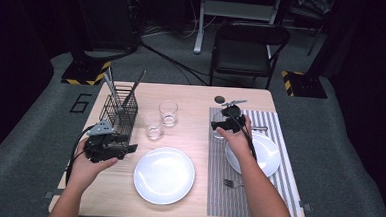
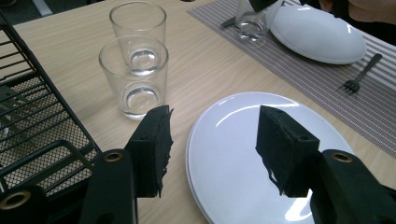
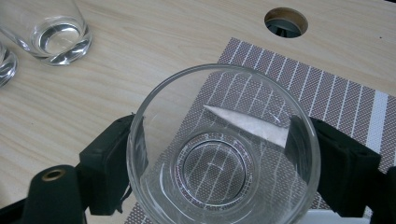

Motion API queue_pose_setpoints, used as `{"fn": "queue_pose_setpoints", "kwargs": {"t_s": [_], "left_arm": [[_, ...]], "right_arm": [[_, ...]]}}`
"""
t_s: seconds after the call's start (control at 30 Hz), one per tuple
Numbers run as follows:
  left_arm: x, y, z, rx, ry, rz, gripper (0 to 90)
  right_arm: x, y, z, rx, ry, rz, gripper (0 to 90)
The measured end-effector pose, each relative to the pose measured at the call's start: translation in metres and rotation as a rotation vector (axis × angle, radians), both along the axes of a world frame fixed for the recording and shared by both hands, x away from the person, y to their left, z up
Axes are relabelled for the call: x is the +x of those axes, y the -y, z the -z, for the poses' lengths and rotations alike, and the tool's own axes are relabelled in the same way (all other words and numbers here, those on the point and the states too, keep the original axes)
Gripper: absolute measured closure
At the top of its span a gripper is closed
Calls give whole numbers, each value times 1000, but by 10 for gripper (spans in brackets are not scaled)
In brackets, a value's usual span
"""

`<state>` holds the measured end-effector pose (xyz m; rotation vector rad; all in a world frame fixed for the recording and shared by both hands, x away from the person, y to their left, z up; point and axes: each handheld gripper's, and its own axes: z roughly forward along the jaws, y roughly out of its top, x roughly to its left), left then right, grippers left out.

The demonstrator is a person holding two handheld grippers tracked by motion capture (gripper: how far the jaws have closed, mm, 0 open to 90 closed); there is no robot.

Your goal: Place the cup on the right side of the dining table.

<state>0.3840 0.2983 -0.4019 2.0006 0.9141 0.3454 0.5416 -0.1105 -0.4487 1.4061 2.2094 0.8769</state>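
Right tongs (image 3: 219, 172) seemingly grip the glass (image 3: 224, 149).

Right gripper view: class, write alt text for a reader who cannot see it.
An empty clear glass, seen from above, sits between the two black jaws of the right tongs over a striped placemat. Another glass stands on the wooden table beyond.

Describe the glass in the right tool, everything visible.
The glass is a clear, empty tumbler with a thick round base and plain smooth walls. It stands upright between the two black jaws of the right tool, one pad against each side. Through its base the striped placemat shows. In the high view it sits over the mat's near-left part, beside the white plate. Whether it rests on the mat or is lifted slightly cannot be told.
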Motion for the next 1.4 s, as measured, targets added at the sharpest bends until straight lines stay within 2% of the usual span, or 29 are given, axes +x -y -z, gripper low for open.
{"fn": "queue_pose_setpoints", "kwargs": {"t_s": [0.3, 0.5, 0.63, 1.23, 1.4], "left_arm": [[0, 0, 0, -2, 1, -1, 448], [0, 1, 0, -3, 2, -2, 448], [0, 0, 0, -3, 3, -2, 447], [-1, 1, 0, -1, 5, -1, 448], [0, 2, 0, -3, 5, -2, 448]], "right_arm": [[-1, 0, 5, 3, -19, 17, 171], [-1, 2, 9, 3, -16, 20, 171], [-1, 4, 10, 16, -19, 22, 170], [0, 3, 10, 10, -23, 26, 165], [-1, 1, 9, 12, -17, 16, 103]]}}
